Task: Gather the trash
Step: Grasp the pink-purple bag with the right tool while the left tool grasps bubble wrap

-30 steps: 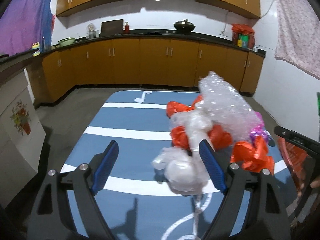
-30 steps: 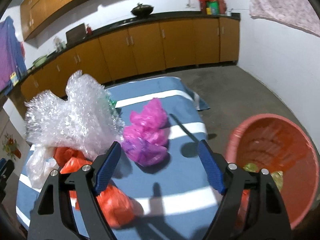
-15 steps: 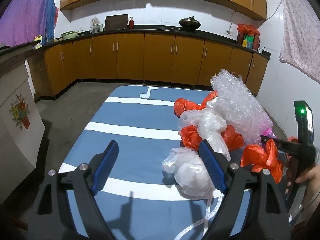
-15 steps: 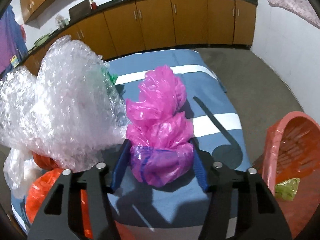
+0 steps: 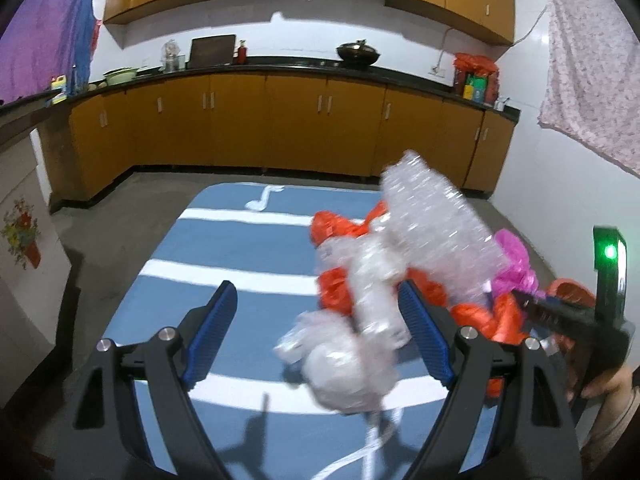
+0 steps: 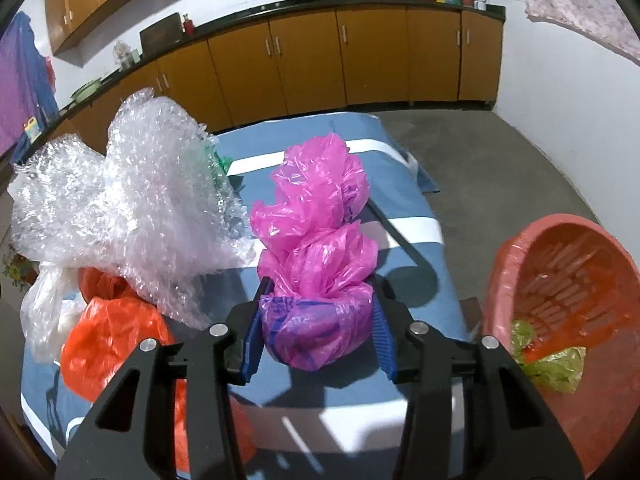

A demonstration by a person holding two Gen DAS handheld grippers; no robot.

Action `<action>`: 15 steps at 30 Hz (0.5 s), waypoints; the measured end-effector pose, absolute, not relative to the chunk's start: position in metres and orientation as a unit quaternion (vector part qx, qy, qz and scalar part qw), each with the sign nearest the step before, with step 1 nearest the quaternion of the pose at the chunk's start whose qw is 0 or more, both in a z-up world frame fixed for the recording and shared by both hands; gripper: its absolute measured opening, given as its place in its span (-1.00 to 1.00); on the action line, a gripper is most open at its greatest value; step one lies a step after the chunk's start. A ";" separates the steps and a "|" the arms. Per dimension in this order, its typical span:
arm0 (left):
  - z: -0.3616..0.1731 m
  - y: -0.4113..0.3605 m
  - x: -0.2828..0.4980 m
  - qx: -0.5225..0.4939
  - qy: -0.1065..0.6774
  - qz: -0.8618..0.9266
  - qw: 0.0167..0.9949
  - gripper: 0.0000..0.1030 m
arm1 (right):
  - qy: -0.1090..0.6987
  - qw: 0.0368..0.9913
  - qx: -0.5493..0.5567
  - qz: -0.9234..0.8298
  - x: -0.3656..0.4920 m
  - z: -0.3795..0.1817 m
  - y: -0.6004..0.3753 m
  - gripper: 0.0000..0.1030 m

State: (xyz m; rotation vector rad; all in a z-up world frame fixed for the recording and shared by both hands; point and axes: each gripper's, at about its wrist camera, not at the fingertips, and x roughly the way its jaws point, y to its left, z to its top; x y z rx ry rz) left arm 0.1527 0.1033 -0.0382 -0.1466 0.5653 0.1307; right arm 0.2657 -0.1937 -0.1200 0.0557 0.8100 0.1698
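Note:
A pile of trash lies on a blue cloth with white stripes (image 5: pixel 224 264). My right gripper (image 6: pixel 316 334) is shut on a pink plastic bag (image 6: pixel 316 240), gripping its purple lower end. Left of it lie clear bubble wrap (image 6: pixel 132 192) and orange bags (image 6: pixel 108 340). My left gripper (image 5: pixel 320 336) is open and empty above the cloth, with a clear plastic bag (image 5: pixel 344 364) between its fingers and touching neither. In the left wrist view the bubble wrap (image 5: pixel 432 232), orange bags (image 5: pixel 340 228) and pink bag (image 5: pixel 514 256) lie beyond.
A red plastic basket (image 6: pixel 568 320) with a green scrap (image 6: pixel 548 360) inside stands on the floor right of the cloth. Wooden kitchen cabinets (image 5: pixel 280 128) line the far wall. A white wall (image 6: pixel 580 92) is at the right.
My right gripper has moved forward and closed on the pink bag. My left gripper has stayed open and shifted a little towards the clear bag.

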 end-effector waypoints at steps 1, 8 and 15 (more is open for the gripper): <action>-0.034 0.099 0.156 -0.073 0.276 0.060 0.957 0.58 | 0.391 0.917 0.027 0.080 0.263 -0.119 -0.196 -0.10; -0.011 0.070 0.193 -0.071 0.274 0.026 0.959 0.57 | 0.374 0.924 0.035 0.063 0.246 -0.105 -0.221 -0.10; -0.018 0.063 0.229 -0.085 0.316 0.010 0.945 0.48 | 0.373 0.925 0.043 0.056 0.242 -0.104 -0.234 -0.10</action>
